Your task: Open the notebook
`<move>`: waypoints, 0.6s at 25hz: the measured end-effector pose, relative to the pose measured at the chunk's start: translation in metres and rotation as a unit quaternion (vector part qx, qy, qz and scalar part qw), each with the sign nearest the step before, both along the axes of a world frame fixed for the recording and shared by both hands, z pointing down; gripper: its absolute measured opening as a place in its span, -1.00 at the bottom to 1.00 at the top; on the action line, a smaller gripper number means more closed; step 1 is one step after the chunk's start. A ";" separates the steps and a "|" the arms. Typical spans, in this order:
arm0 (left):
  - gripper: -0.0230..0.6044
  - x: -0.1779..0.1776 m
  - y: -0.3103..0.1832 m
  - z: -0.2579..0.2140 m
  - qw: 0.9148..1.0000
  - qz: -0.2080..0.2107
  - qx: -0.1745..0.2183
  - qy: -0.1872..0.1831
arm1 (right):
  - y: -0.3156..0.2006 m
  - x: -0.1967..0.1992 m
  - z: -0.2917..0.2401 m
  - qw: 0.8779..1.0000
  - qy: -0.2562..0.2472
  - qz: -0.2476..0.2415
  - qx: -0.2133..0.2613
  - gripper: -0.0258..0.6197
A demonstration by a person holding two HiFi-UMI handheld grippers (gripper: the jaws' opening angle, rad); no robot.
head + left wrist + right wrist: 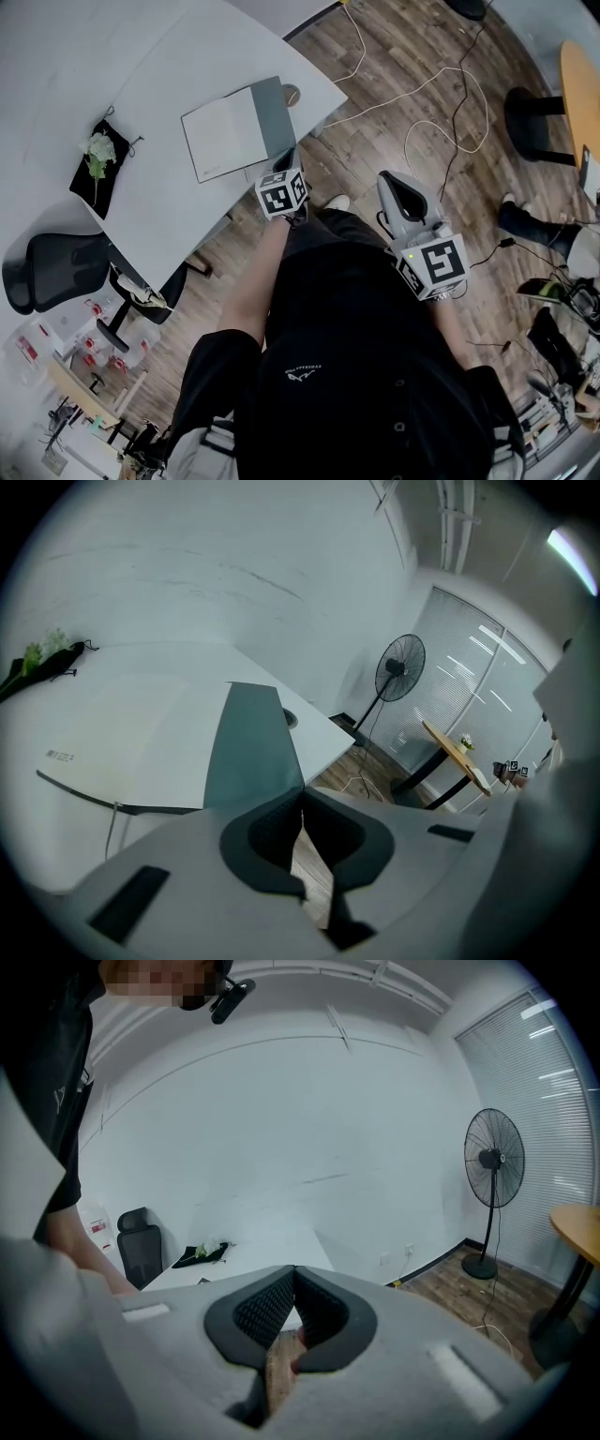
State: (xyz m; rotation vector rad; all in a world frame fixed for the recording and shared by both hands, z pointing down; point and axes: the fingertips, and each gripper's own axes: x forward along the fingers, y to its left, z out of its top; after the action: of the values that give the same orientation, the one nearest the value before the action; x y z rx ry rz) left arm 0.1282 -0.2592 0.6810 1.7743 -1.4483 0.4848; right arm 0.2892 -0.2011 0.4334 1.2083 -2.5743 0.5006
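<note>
Already open, white-paged notebook (223, 136), grey cover (251, 752) pinched by left hand-held gripper (302, 803), right hand-held gripper (292, 1283) closed empty

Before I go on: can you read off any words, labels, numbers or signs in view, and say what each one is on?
Nothing can be read.
Small print at a corner of the white page of the notebook: too small to read.
Small white logo with lettering on the person's black shirt: too small to read.
</note>
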 end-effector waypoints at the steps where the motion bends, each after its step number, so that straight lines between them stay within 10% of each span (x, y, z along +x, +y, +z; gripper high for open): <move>1: -0.90 0.000 0.000 0.001 1.000 0.000 -0.001 0.000 | 0.000 0.000 0.000 1.000 0.000 0.000 0.000 -0.91; 15: -0.90 0.004 0.003 0.022 0.999 0.026 -0.026 -0.024 | -0.003 -0.001 0.005 1.000 0.003 -0.003 -0.006 -0.91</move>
State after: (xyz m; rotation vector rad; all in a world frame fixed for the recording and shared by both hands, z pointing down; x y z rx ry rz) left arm 0.1326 -0.2559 0.7031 1.7732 -1.4116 0.5908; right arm 0.2885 -0.2046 0.4387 1.1965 -2.5653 0.5086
